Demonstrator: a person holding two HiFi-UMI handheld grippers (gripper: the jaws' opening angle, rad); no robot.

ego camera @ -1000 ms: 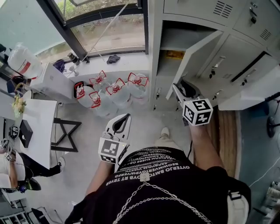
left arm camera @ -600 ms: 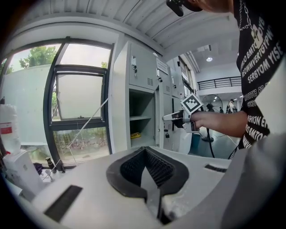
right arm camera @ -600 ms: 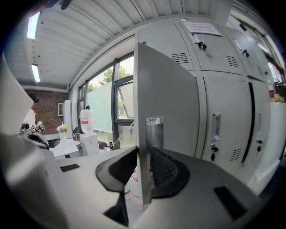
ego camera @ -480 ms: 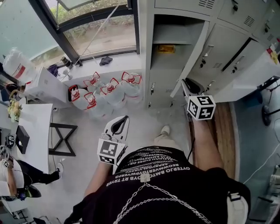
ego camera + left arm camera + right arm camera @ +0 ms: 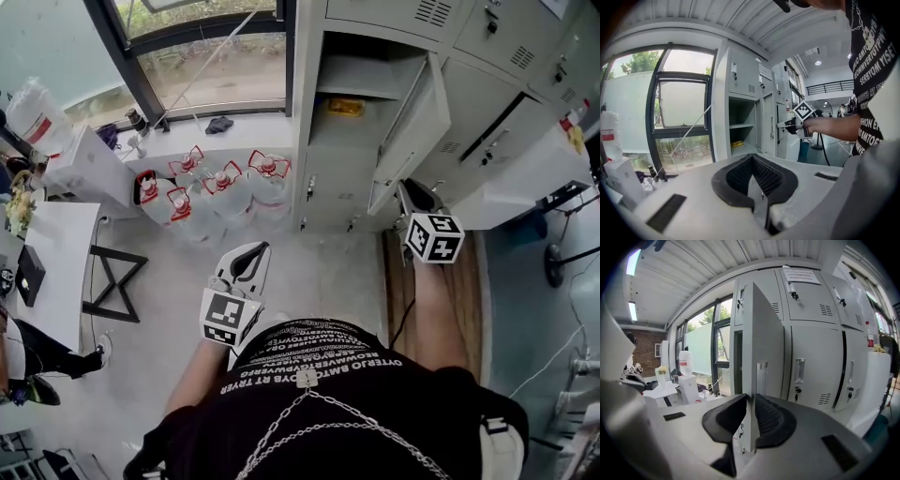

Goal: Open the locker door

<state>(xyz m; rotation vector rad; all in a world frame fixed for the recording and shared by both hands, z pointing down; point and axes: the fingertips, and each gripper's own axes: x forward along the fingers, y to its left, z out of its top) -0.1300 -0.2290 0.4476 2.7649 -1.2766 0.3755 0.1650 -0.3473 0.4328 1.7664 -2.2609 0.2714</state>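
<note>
Beside the window (image 5: 216,66), right gripper (image 5: 749,404) closes on locker door (image 5: 764,343); left gripper (image 5: 753,161) pressed together.

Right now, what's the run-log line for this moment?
locker door: open | right tongs: closing on its edge | left tongs: shut, empty

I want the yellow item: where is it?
Head view, upper middle: the yellow item lies inside the open locker, under its shelf, left of the swung-out door.
</note>
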